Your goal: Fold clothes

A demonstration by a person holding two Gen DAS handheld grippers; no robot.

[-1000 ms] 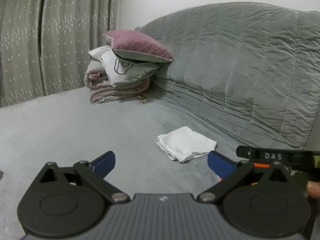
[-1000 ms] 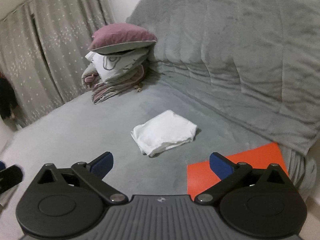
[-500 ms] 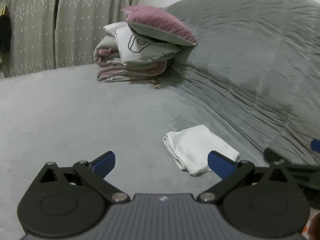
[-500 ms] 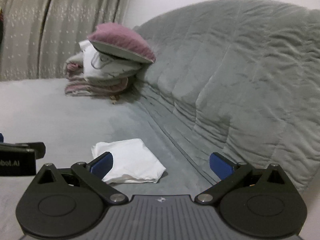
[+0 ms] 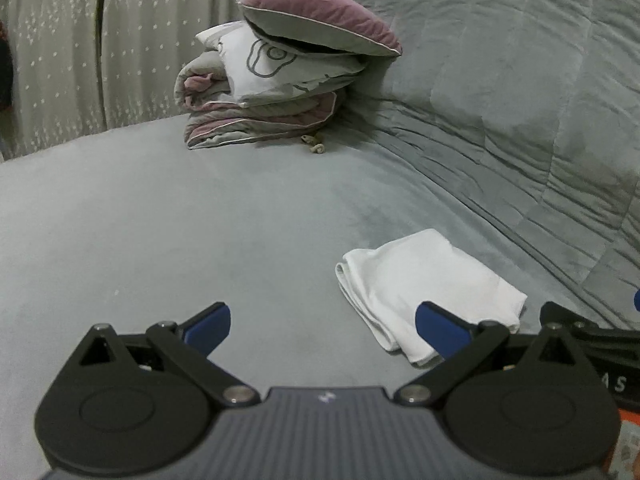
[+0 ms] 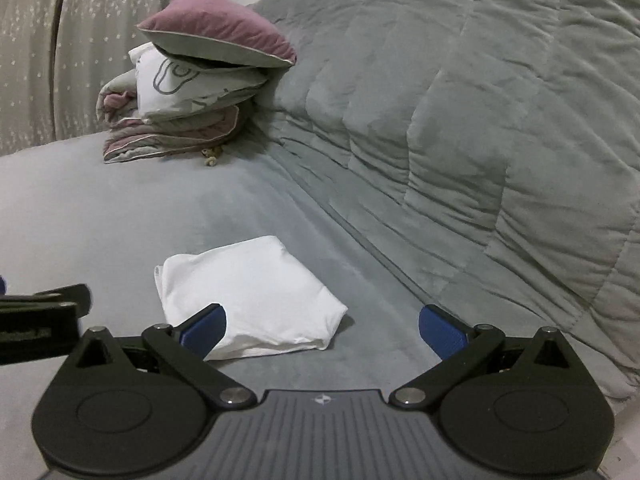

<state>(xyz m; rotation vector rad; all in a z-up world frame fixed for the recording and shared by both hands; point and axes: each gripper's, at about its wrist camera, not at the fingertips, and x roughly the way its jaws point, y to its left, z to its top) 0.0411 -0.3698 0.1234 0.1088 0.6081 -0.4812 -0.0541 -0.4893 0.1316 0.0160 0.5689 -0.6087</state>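
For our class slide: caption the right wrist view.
Open right gripper hovers near a folded white garment on a grey bed.

The room around me is dim and evenly lit, a cool grey cast with no glare. My white folded cloth [image 6: 248, 296] is the brightest patch, nearly washed out, and throws a soft shadow toward four o'clock. Both fisheye views bend hard at the rim: the curtain [image 5: 100, 48] bows at ten o'clock and the corners go black. Fine detail is soft and slightly grainy throughout.
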